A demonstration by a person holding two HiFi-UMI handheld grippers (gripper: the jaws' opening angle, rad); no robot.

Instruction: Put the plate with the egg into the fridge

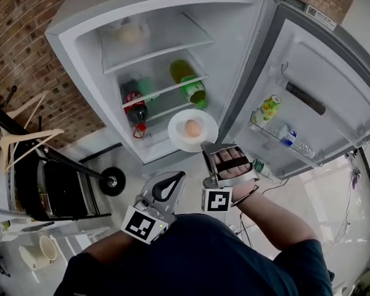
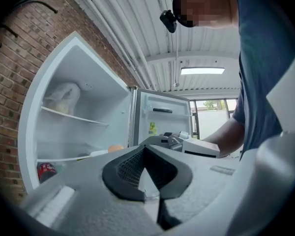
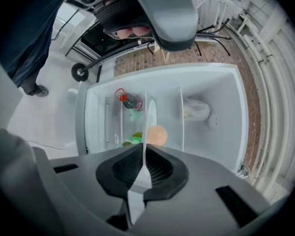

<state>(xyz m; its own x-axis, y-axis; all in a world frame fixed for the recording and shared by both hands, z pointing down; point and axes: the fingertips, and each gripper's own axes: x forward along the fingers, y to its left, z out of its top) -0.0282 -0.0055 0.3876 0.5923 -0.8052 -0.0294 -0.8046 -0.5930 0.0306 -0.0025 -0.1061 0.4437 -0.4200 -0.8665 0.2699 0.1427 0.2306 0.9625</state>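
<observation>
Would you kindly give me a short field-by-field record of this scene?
fridge: door open
plate: at the fridge's lower opening, held by its rim
egg: on the plate
right gripper: shut on the plate's rim
left gripper: shut, nothing between its jaws, back from the fridge
shelves: green bottle and dark bottle inside

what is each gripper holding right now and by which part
The right gripper pinches the white plate by its near rim, with the egg on it. The left gripper is shut and empty.
</observation>
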